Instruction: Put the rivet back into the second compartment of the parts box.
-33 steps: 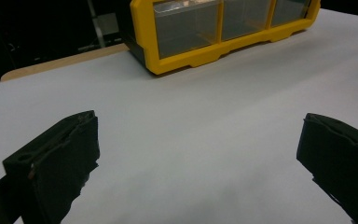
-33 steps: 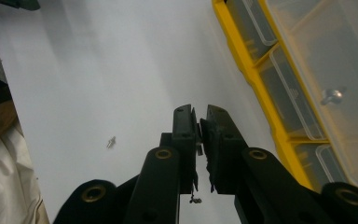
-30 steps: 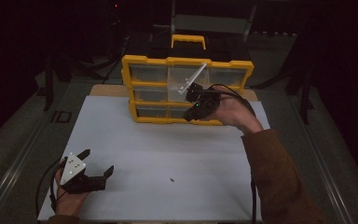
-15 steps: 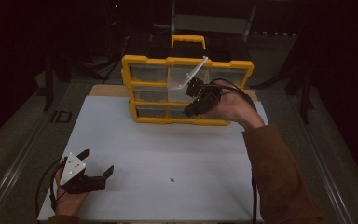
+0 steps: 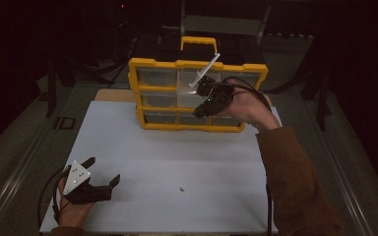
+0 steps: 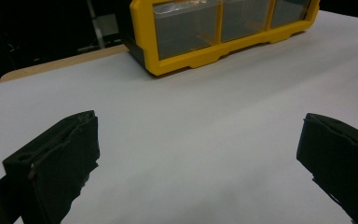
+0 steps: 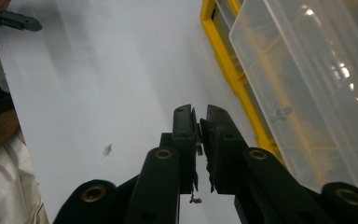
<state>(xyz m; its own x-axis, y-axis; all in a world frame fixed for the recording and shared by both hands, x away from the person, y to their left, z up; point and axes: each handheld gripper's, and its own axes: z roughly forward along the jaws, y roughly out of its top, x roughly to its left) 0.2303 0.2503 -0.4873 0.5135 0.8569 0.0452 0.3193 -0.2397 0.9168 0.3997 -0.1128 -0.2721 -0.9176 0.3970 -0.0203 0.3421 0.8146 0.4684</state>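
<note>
Right now a clear drawer [image 5: 197,78] is tipped out of the yellow organizer [image 5: 147,64], at its upper middle slot. My right gripper [image 7: 199,122] hovers beside that drawer, jaws nearly closed on what looks like a tiny metal part. Judging by this, I'm filling the drawer; next comes opening over it. Another small screw [image 5: 181,188] lies on the tabletop [image 5: 177,152] in front of the organizer. My left gripper [image 5: 101,173] rests well apart from it, jaws wide and empty.
</note>
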